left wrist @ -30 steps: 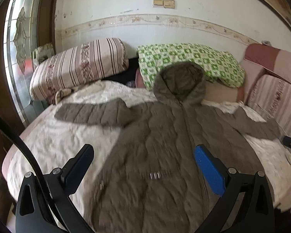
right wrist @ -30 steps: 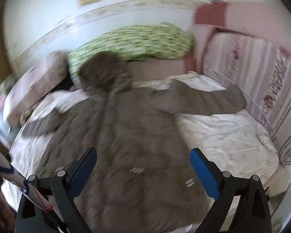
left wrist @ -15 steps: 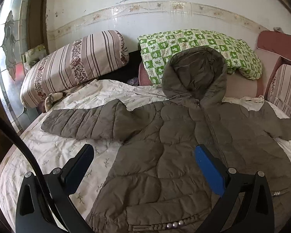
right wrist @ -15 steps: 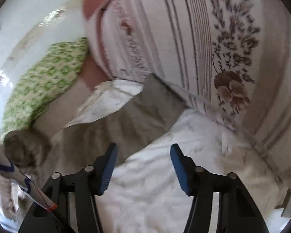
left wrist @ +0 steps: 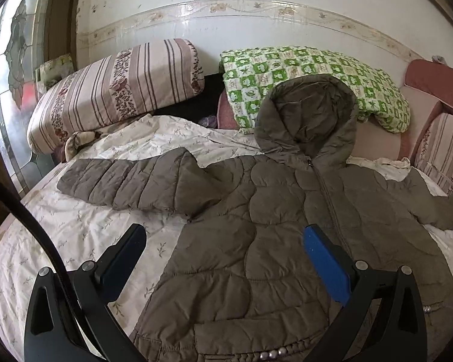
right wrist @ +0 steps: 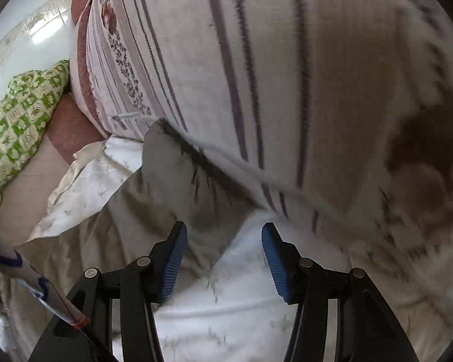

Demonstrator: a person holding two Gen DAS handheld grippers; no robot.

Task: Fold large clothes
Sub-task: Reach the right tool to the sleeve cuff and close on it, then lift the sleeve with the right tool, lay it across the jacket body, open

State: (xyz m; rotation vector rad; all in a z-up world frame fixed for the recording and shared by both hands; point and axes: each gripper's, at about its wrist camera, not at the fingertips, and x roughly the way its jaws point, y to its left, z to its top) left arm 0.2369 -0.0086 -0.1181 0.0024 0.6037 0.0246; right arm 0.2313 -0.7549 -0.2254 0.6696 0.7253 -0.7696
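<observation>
Left wrist view only: the whole brown hooded jacket spread front-up on the white floral bedsheet, with a striped bolster and a green checked pillow beyond the jaws against the wall.
Right wrist view only: one sleeve end of the jacket, close up and blurred, lying against a big striped cushion that fills the space ahead of the jaws; a strip of the green pillow shows far to the left.
Jacket axis: long axis runs away from the left jaws, hem nearest them, hood farthest, resting on the green pillow; zip up the middle.
Sleeves: stretched out sideways, one far to the left of the left jaws, the other out to their right.
Left gripper: tilted down over the jacket's lower body, jaws released and wide, nothing pinched; cloth lies below and between them.
Right gripper: pitched steeply down at the sleeve's cuff, jaws about half parted, gripping nothing; sleeve edge and sheet show in the gap just ahead of the pads.
</observation>
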